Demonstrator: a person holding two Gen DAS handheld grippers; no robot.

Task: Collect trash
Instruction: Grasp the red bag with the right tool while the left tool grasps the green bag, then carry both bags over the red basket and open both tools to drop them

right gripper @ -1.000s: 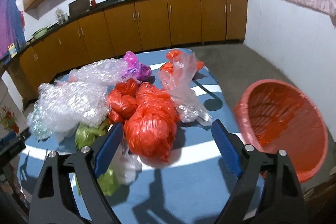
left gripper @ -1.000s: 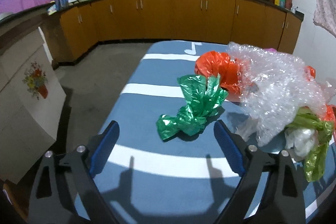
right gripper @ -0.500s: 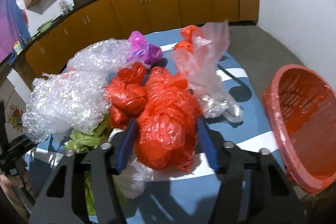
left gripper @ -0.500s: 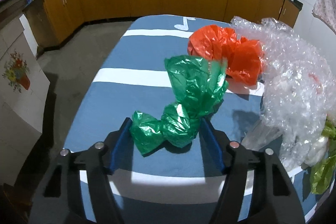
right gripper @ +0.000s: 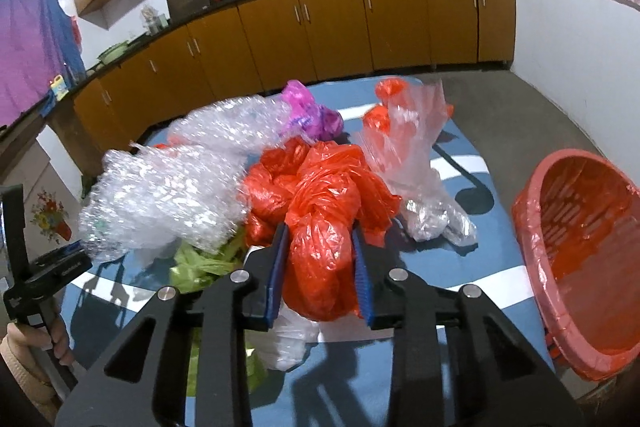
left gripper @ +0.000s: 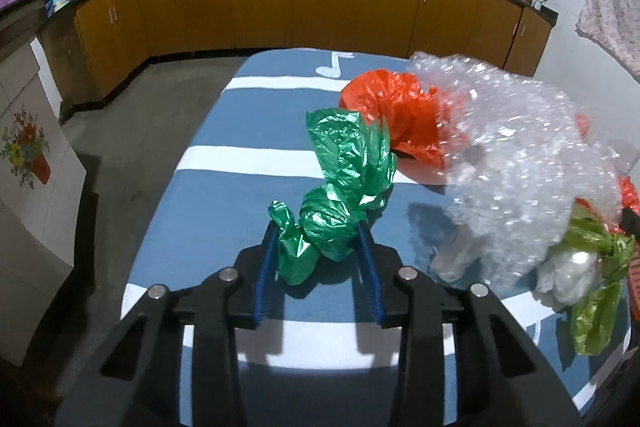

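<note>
1. Kitchen table (left gripper: 224, 195), blue with white stripes: the green bag (left gripper: 340, 195) lies near its left edge, the red bag (right gripper: 324, 227) in the pile beside the red basket (right gripper: 580, 267).
2. Left gripper (left gripper: 318, 243) is closing on the green bag and right gripper (right gripper: 320, 243) on the red one, pads already pressing.
3. Squeeze firmly, then lift slowly, so that neighbouring bubble wrap (right gripper: 160, 195) stays behind.
</note>
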